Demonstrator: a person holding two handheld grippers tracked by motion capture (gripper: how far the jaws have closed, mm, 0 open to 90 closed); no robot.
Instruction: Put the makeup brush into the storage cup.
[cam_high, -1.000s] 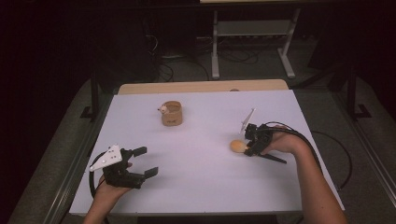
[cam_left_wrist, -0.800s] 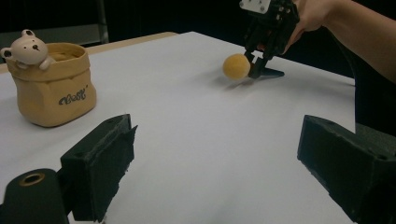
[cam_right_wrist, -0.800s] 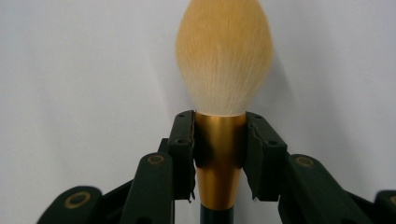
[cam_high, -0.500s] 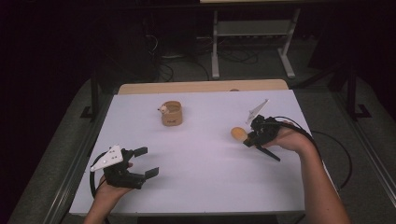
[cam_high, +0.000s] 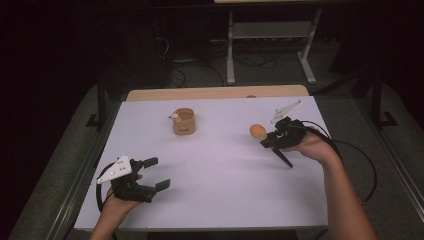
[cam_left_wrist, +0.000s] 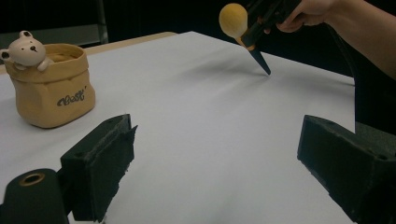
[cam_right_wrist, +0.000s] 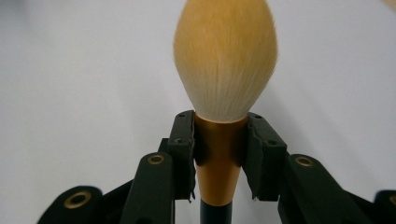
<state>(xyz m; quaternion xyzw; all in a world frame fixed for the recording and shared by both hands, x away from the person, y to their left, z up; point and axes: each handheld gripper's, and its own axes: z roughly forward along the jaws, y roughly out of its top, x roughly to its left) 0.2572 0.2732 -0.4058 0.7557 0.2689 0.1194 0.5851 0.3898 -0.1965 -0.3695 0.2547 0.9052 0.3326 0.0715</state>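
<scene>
High view: left gripper (cam_high: 155, 174) low at near-left of the table (cam_high: 225, 200), jaws wide apart, holding nothing, hand (cam_high: 112, 207) under it. Right gripper (cam_high: 272, 141) raised over the right side, jaws closed on the brush (cam_high: 264, 136) at its copper ferrule; bristle head points left, dark handle tip slants down toward the white top. Pouch (cam_high: 183, 121) with a bear figure stands upright mid-far. Beyond the table: dark floor, cables, a grey metal stand (cam_high: 270, 45).

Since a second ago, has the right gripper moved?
Yes. In the high view the right gripper, shut on the brush, has risen and gone toward the table's far edge, judged against the bear pot, which has stayed put.
</scene>
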